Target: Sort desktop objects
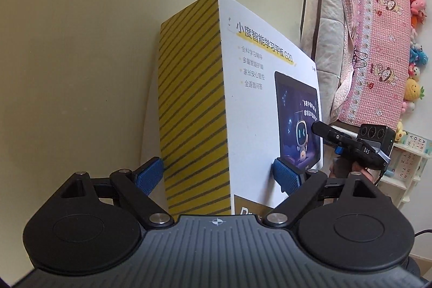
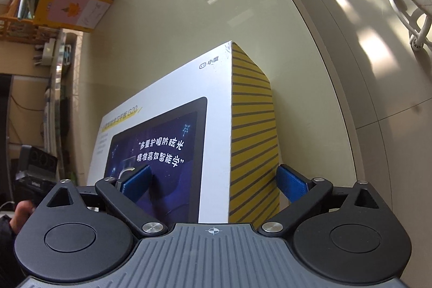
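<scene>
One tablet box stands on the pale worktop. Two tools straddle it: the left tool grips its sides, while the right tool gapes wide around it.

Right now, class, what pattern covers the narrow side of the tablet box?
Yellow with dark diagonal stripes on the tablet box; the left wrist view shows it best.

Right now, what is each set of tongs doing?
Left tongs: spread across the tablet box, pads look to be touching both faces; a firm grip cannot be told.
Right tongs: open, straddling the box edge, right pad clear.
</scene>
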